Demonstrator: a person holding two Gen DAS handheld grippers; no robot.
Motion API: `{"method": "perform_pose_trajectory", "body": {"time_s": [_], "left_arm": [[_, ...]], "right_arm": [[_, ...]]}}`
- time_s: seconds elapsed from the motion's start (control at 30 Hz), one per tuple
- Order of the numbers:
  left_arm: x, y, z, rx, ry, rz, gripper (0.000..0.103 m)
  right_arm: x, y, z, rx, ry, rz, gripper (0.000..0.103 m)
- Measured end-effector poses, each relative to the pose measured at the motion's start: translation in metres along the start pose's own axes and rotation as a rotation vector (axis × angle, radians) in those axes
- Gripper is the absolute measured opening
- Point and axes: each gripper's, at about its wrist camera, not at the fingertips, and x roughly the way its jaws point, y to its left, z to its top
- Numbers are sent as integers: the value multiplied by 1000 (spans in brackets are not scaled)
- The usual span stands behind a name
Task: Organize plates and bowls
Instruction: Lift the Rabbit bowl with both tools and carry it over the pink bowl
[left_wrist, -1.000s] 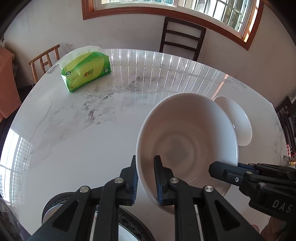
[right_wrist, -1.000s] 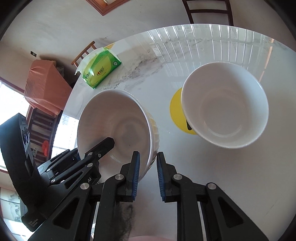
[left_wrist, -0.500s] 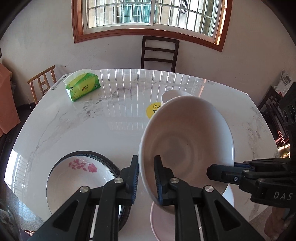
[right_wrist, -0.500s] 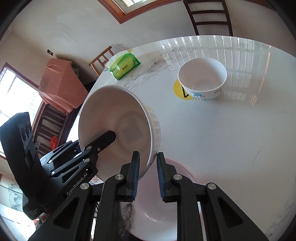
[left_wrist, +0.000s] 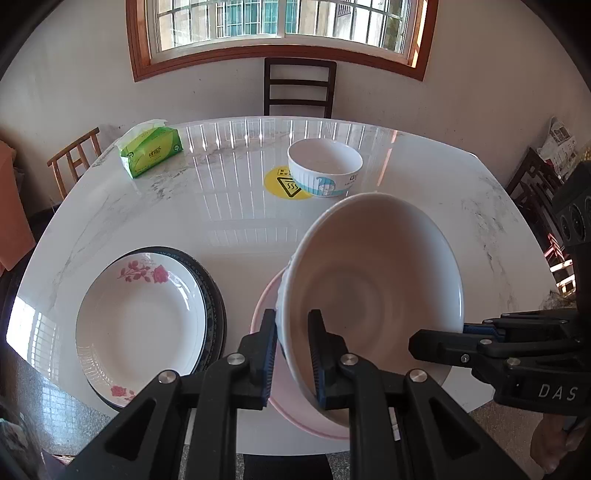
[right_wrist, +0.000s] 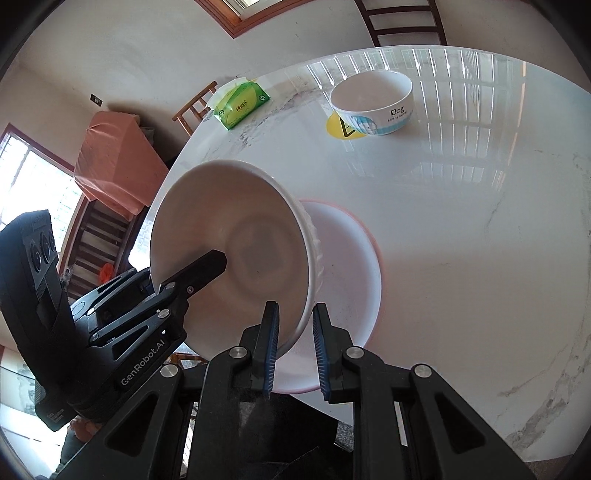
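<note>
Since the earlier frames both tools have drawn back toward the near edge of the counter (left_wrist: 229, 221), carrying the large white bowl (left_wrist: 373, 291) with them; the pink-rimmed plate (right_wrist: 347, 258) and the rose-patterned plate (left_wrist: 140, 317), first out of view, now show in full, and the small printed bowl (left_wrist: 325, 171) has receded toward the top of the frame.

Nearest, bottom centre of the left wrist view, the left tool (left_wrist: 291, 354) is clamped on the large white bowl's rim, one pad outside the wall and one inside. At the lower right of that view the right tool (left_wrist: 436, 343) grips the opposite rim. In the right wrist view the right tool (right_wrist: 293, 343) pinches the rim at bottom centre, and the left tool (right_wrist: 184, 277) bites the far side at lower left. The bowl is tilted, raised above the pink-rimmed plate; contact cannot be told.

Left of centre, the rose-patterned plate lies in a dark-rimmed plate (left_wrist: 214, 295), just beside the pink-rimmed one.

Farther up, the small printed bowl stands upright, overlapping a yellow warning sticker (left_wrist: 280, 184). A green tissue pack (left_wrist: 151, 155) lies at the upper left. Beyond the counter stands a dark chair (left_wrist: 299, 88) beneath a window (left_wrist: 280, 22).
</note>
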Motion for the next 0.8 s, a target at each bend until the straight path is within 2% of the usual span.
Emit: {"method": "perform_pose_trajectory", "body": {"time_s": [0.8], "left_arm": [[23,-5,-9,5,71,-14,17]], "right_arm": [[11,-12,-12,11,32,-28,18]]}}
